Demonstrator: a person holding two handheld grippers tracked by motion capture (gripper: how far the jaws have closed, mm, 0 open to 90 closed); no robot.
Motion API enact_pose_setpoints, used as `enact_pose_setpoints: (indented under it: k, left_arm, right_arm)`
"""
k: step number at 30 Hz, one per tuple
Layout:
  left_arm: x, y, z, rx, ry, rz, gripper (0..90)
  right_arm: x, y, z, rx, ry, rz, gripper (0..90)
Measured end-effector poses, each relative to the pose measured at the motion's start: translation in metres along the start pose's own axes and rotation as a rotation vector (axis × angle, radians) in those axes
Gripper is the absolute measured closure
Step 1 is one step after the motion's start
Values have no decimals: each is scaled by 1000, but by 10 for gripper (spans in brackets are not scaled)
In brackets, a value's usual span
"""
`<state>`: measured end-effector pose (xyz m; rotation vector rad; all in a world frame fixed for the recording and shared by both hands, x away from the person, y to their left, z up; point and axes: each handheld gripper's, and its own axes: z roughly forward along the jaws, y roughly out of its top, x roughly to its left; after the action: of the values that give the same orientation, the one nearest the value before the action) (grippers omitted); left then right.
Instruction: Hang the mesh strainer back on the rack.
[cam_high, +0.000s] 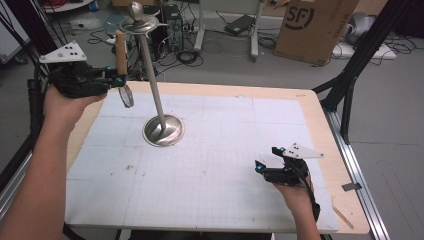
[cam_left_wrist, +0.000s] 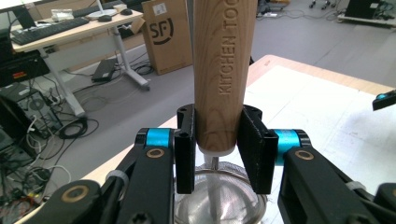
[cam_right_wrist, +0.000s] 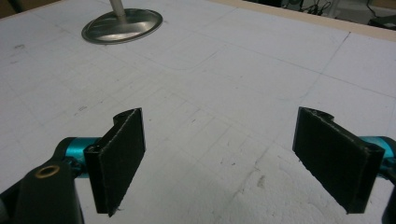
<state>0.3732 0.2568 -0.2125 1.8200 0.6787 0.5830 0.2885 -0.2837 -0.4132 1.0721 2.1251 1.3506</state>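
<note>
My left gripper (cam_high: 119, 80) is raised over the table's back left corner, shut on the wooden handle (cam_high: 120, 52) of a small strainer. The handle stands upright and the round mesh head (cam_high: 127, 96) hangs below the jaws. In the left gripper view both pads clamp the handle (cam_left_wrist: 224, 70), stamped "KITCHEN TOO", just above the mesh (cam_left_wrist: 219, 200). A metal stand (cam_high: 152, 85) with a round base (cam_high: 163, 131) and hooks near its top rises just right of the strainer. My right gripper (cam_high: 267, 158) rests low at the front right, open, with bare mat between its pads (cam_right_wrist: 121, 154).
A white gridded mat (cam_high: 225, 150) covers the wooden table (cam_high: 320, 110). The stand's base (cam_right_wrist: 122, 25) lies well ahead of the right gripper. Behind the table are a cardboard box (cam_high: 315, 27), desk legs and floor cables. Black tripod legs (cam_high: 350, 75) stand at the right edge.
</note>
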Motion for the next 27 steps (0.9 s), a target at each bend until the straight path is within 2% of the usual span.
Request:
enact_pose_setpoints:
  k: [10, 12, 16, 20, 27]
  left_arm:
    - [-3, -1, 10, -5, 3, -13, 669]
    - [-3, -2, 12, 8, 7, -25, 585]
    - [-3, -6, 11, 8, 12, -43, 518]
    - [-3, -10, 9, 10, 20, -51, 480]
    - [-8, -11, -1, 7, 20, -34, 436]
  right_arm:
    - [0, 0, 0, 1, -2, -1, 159]
    - [0, 0, 0, 1, -3, -3, 159]
    - [-1, -1, 0, 1, -3, -2, 159]
    - [0, 0, 0, 4, -2, 1, 159]
    - [0, -1, 1, 7, 0, -3, 159]
